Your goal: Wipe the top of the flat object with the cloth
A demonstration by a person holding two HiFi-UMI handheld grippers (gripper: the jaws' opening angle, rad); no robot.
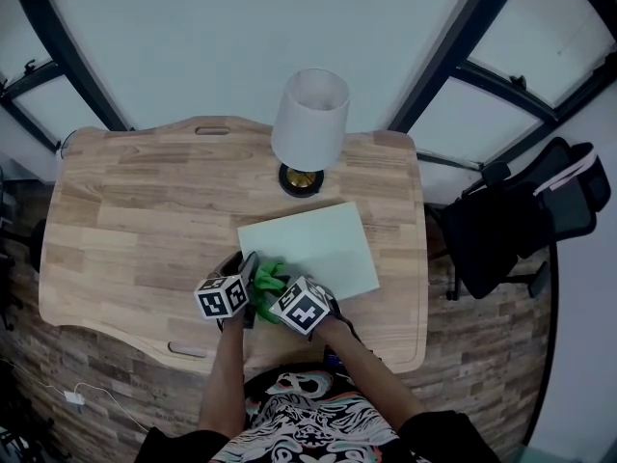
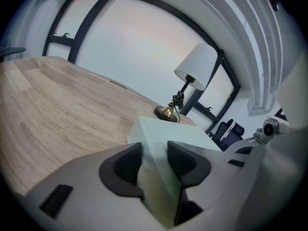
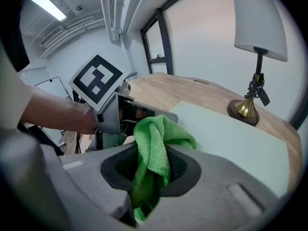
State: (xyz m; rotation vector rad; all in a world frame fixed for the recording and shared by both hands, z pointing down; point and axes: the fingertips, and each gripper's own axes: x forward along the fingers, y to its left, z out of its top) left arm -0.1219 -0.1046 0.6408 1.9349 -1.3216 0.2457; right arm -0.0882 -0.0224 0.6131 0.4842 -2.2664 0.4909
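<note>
A pale green flat board [image 1: 310, 246] lies on the wooden table [image 1: 145, 220], in front of the lamp. My left gripper [image 1: 249, 280] is shut on the board's near left corner [image 2: 153, 177], which runs up between its two pads. My right gripper [image 1: 280, 292] is shut on a bright green cloth [image 3: 154, 162]; the cloth [image 1: 268, 280] bunches out above the jaws at the board's near edge, right beside the left gripper [image 3: 113, 112]. In the right gripper view the board [image 3: 231, 138] stretches away toward the lamp.
A table lamp with a white shade [image 1: 310, 119] and a brass base [image 1: 301, 179] stands just behind the board. A black office chair [image 1: 521, 215] sits to the right of the table. Windows with dark frames run along the far wall.
</note>
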